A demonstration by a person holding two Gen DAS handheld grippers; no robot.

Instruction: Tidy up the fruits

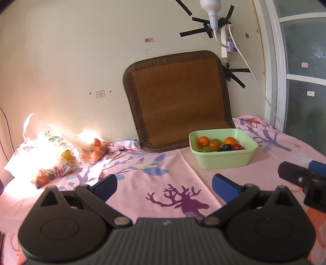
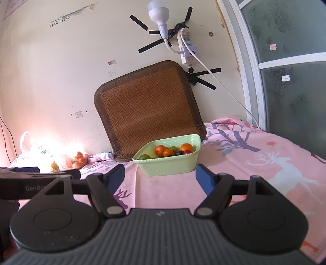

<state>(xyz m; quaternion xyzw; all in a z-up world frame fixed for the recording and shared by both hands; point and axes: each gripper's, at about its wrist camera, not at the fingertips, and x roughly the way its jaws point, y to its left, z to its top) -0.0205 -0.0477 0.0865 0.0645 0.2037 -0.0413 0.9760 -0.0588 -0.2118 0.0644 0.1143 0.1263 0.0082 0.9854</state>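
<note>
Fruit is sitting in a green basket (image 1: 222,159) on a pink deer-print sheet (image 1: 142,183), both grippers hovering empty in front of it.

Oranges (image 1: 203,141), green fruit (image 1: 206,149) and dark plums (image 1: 226,146) are lying together in the basket, which is standing just before a woven brown mat (image 1: 177,97) leaning on the wall. More fruit is waiting in a sunlit plastic bag (image 1: 51,150) far to the left, well apart from the basket. The left gripper (image 1: 164,184) is pointing over the sheet, its blue fingers (image 1: 224,184) spread wide with nothing between them. The right gripper (image 2: 161,176) is facing the basket, its fingers (image 2: 204,179) likewise apart and gripping nothing. A power strip (image 1: 227,40) and bulb (image 1: 210,8) are hanging taped to the wall above.
</note>
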